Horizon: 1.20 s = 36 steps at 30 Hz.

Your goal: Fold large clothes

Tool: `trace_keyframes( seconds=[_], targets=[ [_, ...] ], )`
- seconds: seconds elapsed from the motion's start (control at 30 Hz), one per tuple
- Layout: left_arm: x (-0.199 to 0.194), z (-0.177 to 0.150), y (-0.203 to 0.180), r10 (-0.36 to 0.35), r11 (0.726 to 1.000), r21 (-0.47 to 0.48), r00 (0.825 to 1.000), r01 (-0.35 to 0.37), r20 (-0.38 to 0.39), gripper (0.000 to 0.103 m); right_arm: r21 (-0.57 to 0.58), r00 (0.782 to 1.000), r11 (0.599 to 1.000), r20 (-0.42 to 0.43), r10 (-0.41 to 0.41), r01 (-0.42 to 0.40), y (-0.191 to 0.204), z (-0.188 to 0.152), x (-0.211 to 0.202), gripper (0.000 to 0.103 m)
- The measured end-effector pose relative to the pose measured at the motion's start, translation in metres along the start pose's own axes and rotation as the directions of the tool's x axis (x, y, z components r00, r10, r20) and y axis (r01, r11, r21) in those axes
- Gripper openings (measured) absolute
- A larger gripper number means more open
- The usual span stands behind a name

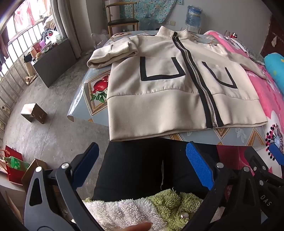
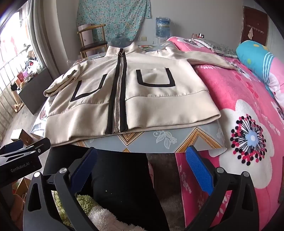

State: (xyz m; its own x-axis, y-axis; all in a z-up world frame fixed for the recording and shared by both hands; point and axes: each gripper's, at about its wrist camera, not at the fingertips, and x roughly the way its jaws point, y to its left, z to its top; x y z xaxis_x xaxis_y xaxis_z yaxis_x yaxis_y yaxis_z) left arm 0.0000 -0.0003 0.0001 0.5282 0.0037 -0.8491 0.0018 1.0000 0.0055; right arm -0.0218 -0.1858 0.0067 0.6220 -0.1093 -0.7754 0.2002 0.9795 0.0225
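A cream zip-up jacket (image 1: 159,85) with black trim lies face up on the patterned table (image 1: 88,92), zipped shut, hem toward me. Its left sleeve (image 1: 113,53) is folded in a bundle at the table's left edge. Its right sleeve (image 2: 204,56) stretches out onto the pink blanket. The jacket also shows in the right wrist view (image 2: 124,99). My left gripper (image 1: 142,160) is open and empty, held short of the hem above black trousers. My right gripper (image 2: 142,161) is open and empty, short of the table's near edge; it also shows at the right edge of the left wrist view (image 1: 273,154).
A pink flowered blanket (image 2: 248,124) covers the bed right of the table. A wooden chair (image 1: 122,19) and a water bottle (image 1: 193,16) stand behind the table. A small box (image 1: 33,112) sits on the concrete floor at left. A dark cabinet (image 1: 53,60) stands by the window.
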Motion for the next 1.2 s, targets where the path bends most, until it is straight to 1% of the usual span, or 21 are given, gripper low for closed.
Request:
trace_keyframes(
  seconds=[0.43,1.2],
  targets=[
    [-0.0033,0.0013,-0.0006,-0.003,1.000,-0.001,1.000,0.003,0.009,0.095,0.006,1.000,1.000,-0.001,0.004,-0.004,-0.0059,0.0006,-0.0029,0.097],
    [-0.0054,-0.0007,-0.0008,-0.002,1.000,-0.001,1.000,0.002,0.010,0.095,0.003,1.000,1.000,0.003,0.000,0.000,-0.0029,-0.0011,-0.0041,0.097]
  ],
)
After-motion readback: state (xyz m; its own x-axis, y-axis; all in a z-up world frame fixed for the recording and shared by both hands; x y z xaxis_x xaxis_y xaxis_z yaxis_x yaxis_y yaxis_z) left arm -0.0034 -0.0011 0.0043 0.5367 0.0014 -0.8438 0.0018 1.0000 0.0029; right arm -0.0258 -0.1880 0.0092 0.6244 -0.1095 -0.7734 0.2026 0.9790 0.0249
